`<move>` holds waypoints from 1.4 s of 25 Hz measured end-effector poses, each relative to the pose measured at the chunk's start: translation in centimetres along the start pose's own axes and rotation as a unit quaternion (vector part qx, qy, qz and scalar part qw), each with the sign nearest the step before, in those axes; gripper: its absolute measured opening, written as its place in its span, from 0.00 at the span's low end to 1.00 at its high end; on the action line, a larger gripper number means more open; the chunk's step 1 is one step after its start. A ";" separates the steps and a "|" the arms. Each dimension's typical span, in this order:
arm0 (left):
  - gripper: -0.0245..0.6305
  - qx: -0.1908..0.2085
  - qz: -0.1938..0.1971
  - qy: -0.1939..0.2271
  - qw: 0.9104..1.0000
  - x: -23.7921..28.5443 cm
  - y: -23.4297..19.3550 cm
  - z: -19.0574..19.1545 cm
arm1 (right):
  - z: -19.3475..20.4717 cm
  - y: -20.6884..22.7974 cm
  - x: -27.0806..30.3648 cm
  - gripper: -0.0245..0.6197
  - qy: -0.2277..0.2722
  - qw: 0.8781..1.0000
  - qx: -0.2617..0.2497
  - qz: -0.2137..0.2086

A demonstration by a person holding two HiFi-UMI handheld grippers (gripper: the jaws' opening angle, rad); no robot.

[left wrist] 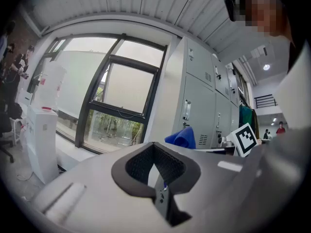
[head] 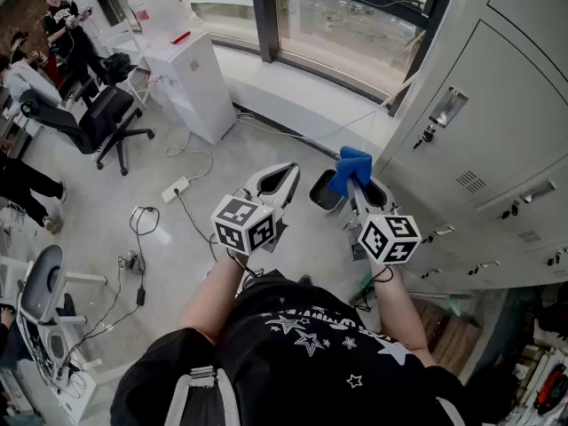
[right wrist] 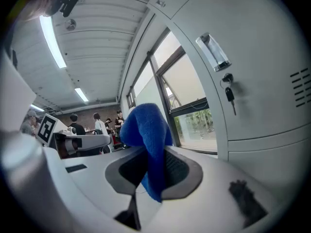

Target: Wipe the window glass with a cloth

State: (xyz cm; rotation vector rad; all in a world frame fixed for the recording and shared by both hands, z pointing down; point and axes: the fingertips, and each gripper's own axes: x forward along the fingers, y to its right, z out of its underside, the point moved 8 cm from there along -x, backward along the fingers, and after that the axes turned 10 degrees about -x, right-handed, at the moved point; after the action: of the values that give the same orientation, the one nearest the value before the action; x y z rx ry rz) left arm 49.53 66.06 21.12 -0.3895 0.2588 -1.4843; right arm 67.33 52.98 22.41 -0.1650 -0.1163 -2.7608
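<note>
Setting: a person stands on a grey floor (head: 106,193) between a dark-framed window (head: 337,25) and a bank of grey lockers (head: 479,114), with a gripper in each hand.

Lockers: every door is shut, so their contents are hidden (a key (right wrist: 229,97) hangs in one lock beside the right gripper).

White cabinet (head: 191,82): it stands by the window to the left and carries a large white container (head: 160,3); I cannot tell what either of them holds.

Right gripper (head: 355,189): its jaws are closed on a blue cloth (head: 352,167), which is pinched between the two dark pads.

Left gripper (head: 282,177): its jaws meet at the tips with nothing between them; only pale wall shows through the gap behind the pads.

Cloth and jaws: the bunched bulk of the cloth sticks out past the jaw tips, and a shorter tail hangs down through the gap behind them (clearest in the right gripper view).

Cloth direction: its long axis runs along the jaws, with the rounded free end pointing away from the person, toward the corner where window and lockers meet.

Cloth and glass: the cloth is held in the air, near the lockers and apart from the window glass.

Grippers together: they are side by side and both point forward, with the cloth just beside the left gripper's tips.
</note>
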 end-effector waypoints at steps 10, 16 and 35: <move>0.05 0.024 -0.018 0.006 1.000 -5.9 -2.7 -1.8 | 0.1 -6.1 1.4 0.15 -0.012 1.000 0.003 0.010; 0.05 -0.035 -0.031 0.026 0.999 -10.6 -4.2 -1.5 | 0.5 -10.1 2.1 0.15 -0.019 1.000 -0.004 -0.011; 0.05 -0.036 -0.046 0.033 0.998 -19.8 -10.4 -1.0 | 4.9 -17.8 5.3 0.16 -0.069 0.997 0.009 -0.031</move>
State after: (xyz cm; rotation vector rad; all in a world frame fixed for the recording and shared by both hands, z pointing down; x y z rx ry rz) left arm 38.17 85.23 23.06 -0.4150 0.3516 -1.5839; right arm 56.38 68.15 26.88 -0.3526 -0.1842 -2.8067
